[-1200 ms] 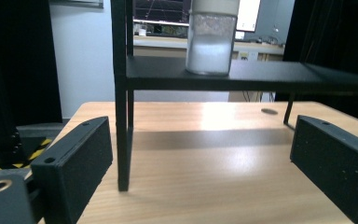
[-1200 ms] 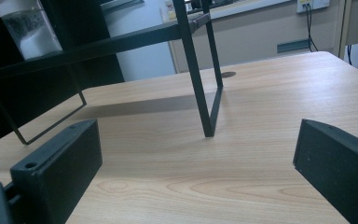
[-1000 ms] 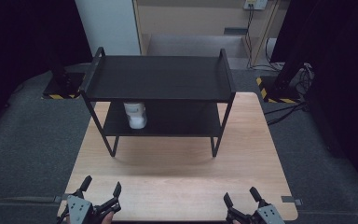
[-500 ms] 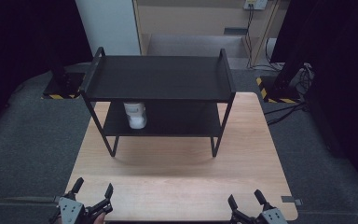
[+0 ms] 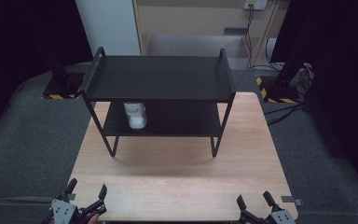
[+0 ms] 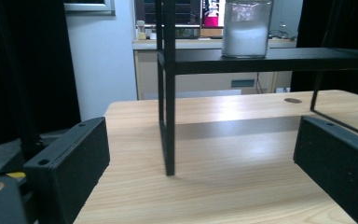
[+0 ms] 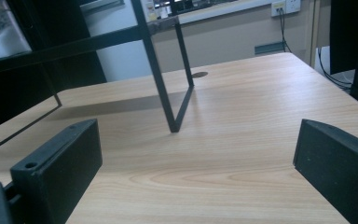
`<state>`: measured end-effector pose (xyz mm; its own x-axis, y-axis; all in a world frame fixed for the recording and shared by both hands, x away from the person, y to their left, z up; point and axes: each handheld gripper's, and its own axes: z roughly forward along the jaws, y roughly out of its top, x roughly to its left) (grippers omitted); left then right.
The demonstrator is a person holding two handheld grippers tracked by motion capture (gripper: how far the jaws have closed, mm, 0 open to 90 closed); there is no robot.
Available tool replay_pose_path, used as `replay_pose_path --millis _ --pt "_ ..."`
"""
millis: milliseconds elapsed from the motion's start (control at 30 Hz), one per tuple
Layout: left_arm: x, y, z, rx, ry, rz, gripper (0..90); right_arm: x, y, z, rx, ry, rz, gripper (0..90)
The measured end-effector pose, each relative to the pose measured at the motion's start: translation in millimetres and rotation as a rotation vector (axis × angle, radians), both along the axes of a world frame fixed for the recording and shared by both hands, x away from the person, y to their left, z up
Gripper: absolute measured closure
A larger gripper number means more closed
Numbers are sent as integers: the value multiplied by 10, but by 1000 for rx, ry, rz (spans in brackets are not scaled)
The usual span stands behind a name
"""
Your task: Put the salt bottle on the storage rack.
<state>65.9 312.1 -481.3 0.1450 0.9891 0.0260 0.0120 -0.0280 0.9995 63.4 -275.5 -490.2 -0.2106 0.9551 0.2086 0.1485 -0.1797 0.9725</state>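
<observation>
A black two-tier metal rack (image 5: 158, 77) stands on the far half of the wooden table (image 5: 177, 177). On its lower shelf, toward the left, sits a clear jar of white powder (image 5: 135, 115), also seen in the left gripper view as the jar (image 6: 246, 28) on the shelf (image 6: 279, 58). My left gripper (image 5: 86, 196) hovers at the table's near left edge, open, nothing between its jaws. My right gripper (image 5: 255, 202) is at the near right edge, open and empty. In the right gripper view a rack leg (image 7: 163, 84) stands ahead on the tabletop.
Grey carpet (image 5: 32, 140) surrounds the table. Black stand bases with yellow-striped edges sit at the far left (image 5: 58, 88) and far right (image 5: 279, 91), with cables (image 5: 293, 109) trailing on the right. A white panel (image 5: 107, 23) and beige cabinet (image 5: 191, 18) stand behind the rack.
Both grippers have drawn back toward the near table edge, the left one also drifting a little further left. The rack and jar have not moved.
</observation>
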Motion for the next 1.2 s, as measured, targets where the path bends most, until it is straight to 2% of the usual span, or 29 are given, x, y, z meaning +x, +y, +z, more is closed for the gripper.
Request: replay_pose_path --millis 233,400,600,867,1200 --pt "56 47 16 16 -4 34 24 61 -81 1 -2 -3 0 11" --pt "98 33 8 -5 12 56 24 113 -89 -26 2 -4 7 11" --pt "67 -3 -26 -37 19 102 24 119 -48 -66 17 -15 13 11" --pt "69 -5 -22 -37 30 102 24 117 -69 -73 22 -18 2 11" --pt "155 -87 1 -13 24 69 24 99 -72 -88 30 -8 -2 11"
